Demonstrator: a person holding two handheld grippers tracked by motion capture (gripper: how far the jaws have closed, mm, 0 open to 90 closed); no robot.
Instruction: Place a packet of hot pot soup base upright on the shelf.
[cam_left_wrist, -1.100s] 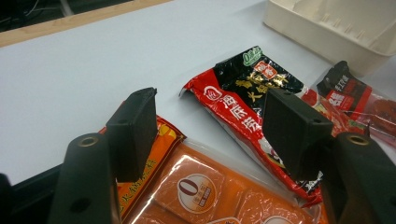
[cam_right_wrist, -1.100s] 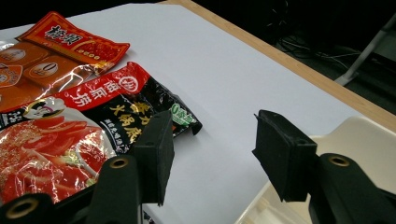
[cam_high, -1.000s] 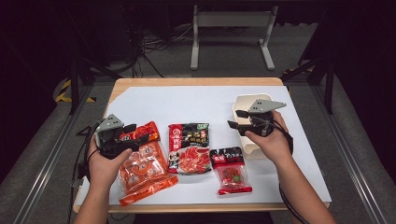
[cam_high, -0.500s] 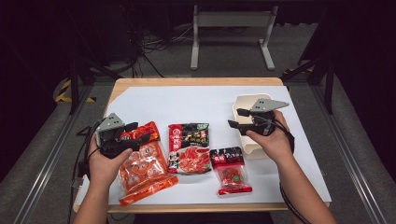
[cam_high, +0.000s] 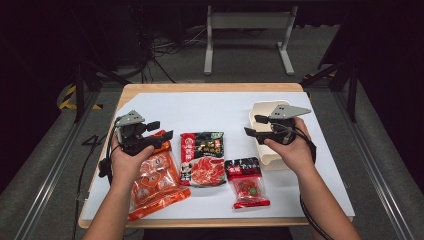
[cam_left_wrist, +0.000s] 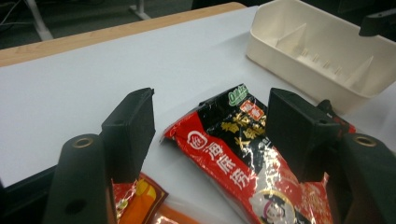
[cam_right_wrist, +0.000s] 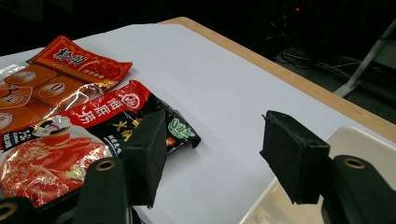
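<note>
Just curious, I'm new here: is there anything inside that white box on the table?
The white box looks empty: the left gripper view shows just bare dividers inside. In the high view, the person's right hand and gripper cover part of it, so that part stays unseen.

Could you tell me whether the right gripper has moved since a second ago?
Yes, slightly: the right gripper has lifted up and away over the white tray.

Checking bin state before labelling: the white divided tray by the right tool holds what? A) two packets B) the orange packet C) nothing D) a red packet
C: the white tray shows bare dividers, and all three packets lie on the table outside it.
</note>
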